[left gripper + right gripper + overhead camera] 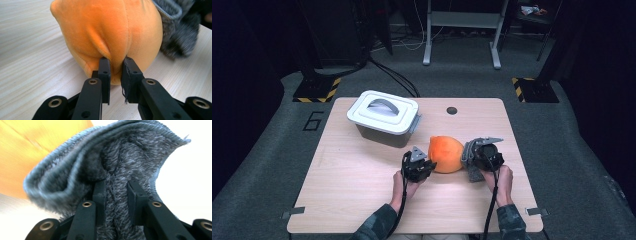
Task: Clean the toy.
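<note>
- The orange plush toy lies near the middle of the worktop, between the two tools.
- The left tool is clamped on a fold of the toy's near-left side.
- The right tool is clamped on the grey fuzzy cloth, which touches the toy's right side.
- The lidded white box stands to the far left, apart from the toy; open worktop is left nearer and to the left.

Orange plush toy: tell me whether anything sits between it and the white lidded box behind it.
Nothing visible does. The round orange plush toy lies just in front of the white lidded plastic box, with bare wooden table between them. The left gripper pinches a fold of it; the right gripper holds the fuzzy grey cloth at its far side.
</note>
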